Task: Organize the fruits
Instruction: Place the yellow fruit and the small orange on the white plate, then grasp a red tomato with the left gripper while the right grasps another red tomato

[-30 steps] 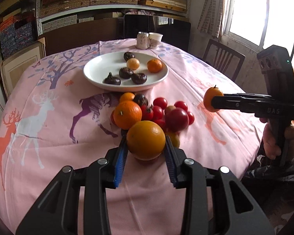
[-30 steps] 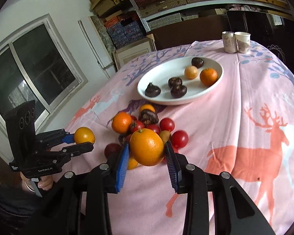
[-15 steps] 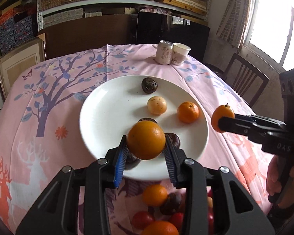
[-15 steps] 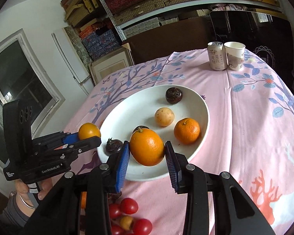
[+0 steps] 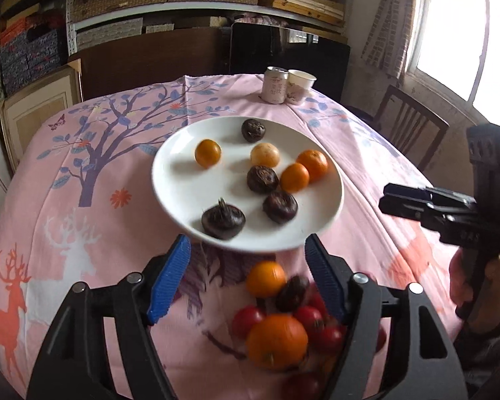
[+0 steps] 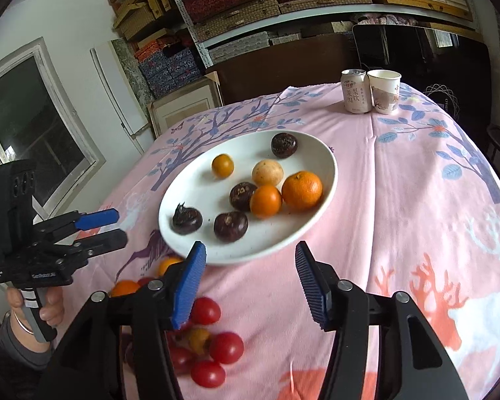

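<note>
A white plate [image 5: 180,196] [image 6: 313,153] sits mid-table and holds several fruits: oranges [image 5: 208,153] [image 5: 294,177] [image 6: 301,190], a pale round fruit [image 5: 265,155] and dark water chestnuts [image 5: 222,220]. My left gripper [image 5: 246,273] is open and empty over the plate's near rim; it also shows in the right wrist view [image 6: 108,228]. My right gripper [image 6: 250,283] is open and empty at the plate's near edge; it also shows in the left wrist view [image 5: 396,200]. A loose pile of oranges [image 5: 276,340] and cherry tomatoes [image 6: 226,346] lies on the cloth in front of the plate.
A drink can [image 5: 275,85] [image 6: 355,90] and a paper cup [image 5: 300,86] [image 6: 384,90] stand at the table's far edge. A wooden chair [image 5: 410,126] stands at the right side. Shelves with boxes fill the back wall.
Both grippers have opened and let go of their oranges, which now lie on the plate. Both grippers have drawn back toward the plate's near rim.
</note>
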A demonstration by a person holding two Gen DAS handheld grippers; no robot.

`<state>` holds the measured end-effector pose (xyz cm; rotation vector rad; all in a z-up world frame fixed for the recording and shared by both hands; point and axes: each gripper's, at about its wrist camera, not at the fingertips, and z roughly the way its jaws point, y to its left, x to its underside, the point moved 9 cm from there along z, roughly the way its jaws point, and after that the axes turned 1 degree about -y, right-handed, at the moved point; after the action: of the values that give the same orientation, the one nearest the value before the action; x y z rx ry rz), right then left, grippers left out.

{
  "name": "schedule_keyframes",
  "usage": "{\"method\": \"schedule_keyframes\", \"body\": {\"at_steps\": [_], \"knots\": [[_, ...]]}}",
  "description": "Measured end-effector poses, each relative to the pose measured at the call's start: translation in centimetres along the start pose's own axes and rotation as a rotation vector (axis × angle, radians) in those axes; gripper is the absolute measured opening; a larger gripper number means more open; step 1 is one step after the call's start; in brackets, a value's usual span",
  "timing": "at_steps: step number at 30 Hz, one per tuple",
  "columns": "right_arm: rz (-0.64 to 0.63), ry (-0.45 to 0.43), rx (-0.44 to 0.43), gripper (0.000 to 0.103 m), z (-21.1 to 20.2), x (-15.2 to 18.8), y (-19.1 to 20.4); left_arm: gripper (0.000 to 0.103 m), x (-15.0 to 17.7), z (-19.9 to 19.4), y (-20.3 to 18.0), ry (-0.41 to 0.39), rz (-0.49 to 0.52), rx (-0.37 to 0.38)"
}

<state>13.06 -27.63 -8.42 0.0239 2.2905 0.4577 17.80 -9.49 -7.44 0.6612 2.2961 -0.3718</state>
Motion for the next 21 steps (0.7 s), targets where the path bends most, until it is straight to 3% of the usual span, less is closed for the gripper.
{"method": "schedule_keyframes", "body": {"at_steps": [6, 11, 17, 21], "knots": [[0.02, 0.028, -0.011, 0.058, -2.8, 5.1, 0.0, 0.07, 7.6, -4.1, -3.1, 0.031, 0.116, 0.012], [0.045, 0.039, -0.025, 0.058, -4.1, 7.3, 0.4, 0.069, 11.5, -4.2, -5.0, 0.05, 0.173, 0.006], [0.009, 0.048, -0.02, 0.058, -4.8, 8.6, 1.4, 0.037, 13.5, -0.7, -5.0, 0.135, 0.129, 0.021], [-0.01, 0.097, -0.028, 0.058, -4.2, 10.0, 1.8, 0.037, 13.8, -1.0, -5.4, 0.116, 0.132, 0.019]]}}
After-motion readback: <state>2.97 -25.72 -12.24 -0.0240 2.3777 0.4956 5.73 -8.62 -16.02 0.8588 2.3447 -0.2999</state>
